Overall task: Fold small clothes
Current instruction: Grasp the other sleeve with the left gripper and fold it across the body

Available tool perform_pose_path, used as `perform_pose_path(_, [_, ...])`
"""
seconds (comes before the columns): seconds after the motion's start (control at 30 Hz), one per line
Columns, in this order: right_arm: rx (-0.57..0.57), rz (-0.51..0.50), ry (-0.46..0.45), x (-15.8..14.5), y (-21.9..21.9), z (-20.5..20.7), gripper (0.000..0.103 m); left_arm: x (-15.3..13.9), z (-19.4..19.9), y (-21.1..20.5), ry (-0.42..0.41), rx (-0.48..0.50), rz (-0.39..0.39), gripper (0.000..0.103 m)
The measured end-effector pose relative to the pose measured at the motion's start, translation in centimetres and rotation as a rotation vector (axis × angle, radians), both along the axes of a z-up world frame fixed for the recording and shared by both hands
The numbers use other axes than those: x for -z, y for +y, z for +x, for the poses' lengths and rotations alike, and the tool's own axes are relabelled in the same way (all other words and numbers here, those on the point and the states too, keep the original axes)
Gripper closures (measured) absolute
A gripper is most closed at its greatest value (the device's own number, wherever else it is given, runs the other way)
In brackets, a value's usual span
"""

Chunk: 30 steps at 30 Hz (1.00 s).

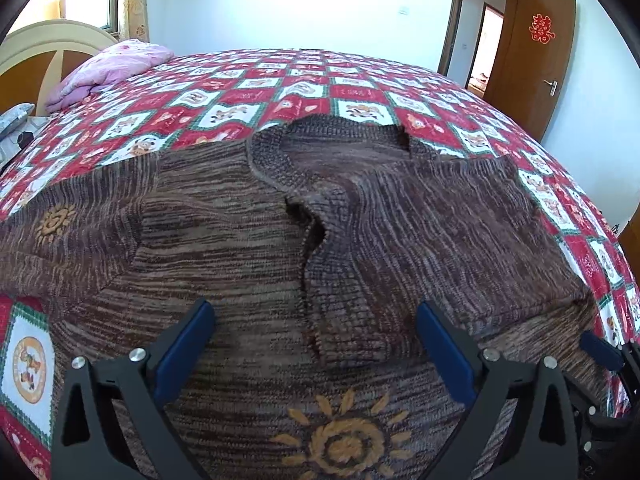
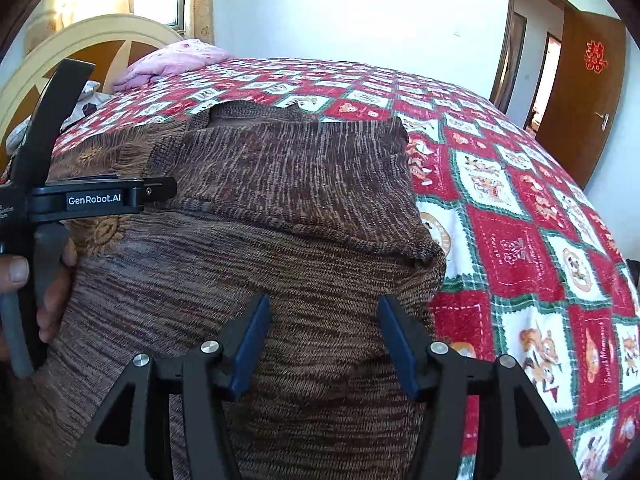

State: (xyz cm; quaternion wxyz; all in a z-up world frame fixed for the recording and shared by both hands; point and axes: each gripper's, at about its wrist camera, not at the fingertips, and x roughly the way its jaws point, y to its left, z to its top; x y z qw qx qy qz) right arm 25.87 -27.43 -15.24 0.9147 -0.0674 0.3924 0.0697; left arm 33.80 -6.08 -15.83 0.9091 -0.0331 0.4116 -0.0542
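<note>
sweater (image 1: 248, 240) lower hem cut off by frame edge; door (image 1: 540, 60) sticker unreadable.

The left gripper (image 1: 314, 318) points forward and down, its blue-padded fingers (image 1: 188, 344) spread wide with nothing pressed between them. The right gripper (image 2: 324, 320) tilts down likewise, its fingers (image 2: 252, 344) parted about halfway and empty. In the right wrist view, a hand (image 2: 44, 284) wraps the left gripper's grey handle, thumb on top.
</note>
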Motion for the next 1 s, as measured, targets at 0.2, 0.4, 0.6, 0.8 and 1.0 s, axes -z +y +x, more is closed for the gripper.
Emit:
perform_pose_path(0.2, [-0.035,0.039,-0.051,-0.9,-0.2,-1.3,0.045,-0.1,-0.8,1.6,0.025,-0.027,-0.007,0.0])
perform_pose_path(0.4, [-0.07,0.047,-0.136,-2.0,1.0,-2.7,0.044,-0.4,-1.6,3.8,0.053,-0.064,0.052,0.0])
perform_pose_path(0.6, [-0.104,0.026,-0.135,-1.8,2.2,-3.3,0.044,-0.6,-2.6,9.5,0.043,-0.181,0.088,0.0])
perform_pose_path(0.8, [-0.127,0.018,-0.147,-1.9,2.8,-3.8,0.044,-0.4,-3.3,15.3,0.054,-0.298,0.062,0.0])
perform_pose_path(1.0, [-0.128,0.011,-0.158,-1.9,3.0,-4.1,0.044,-0.1,-3.6,19.7,0.048,-0.395,0.022,0.0])
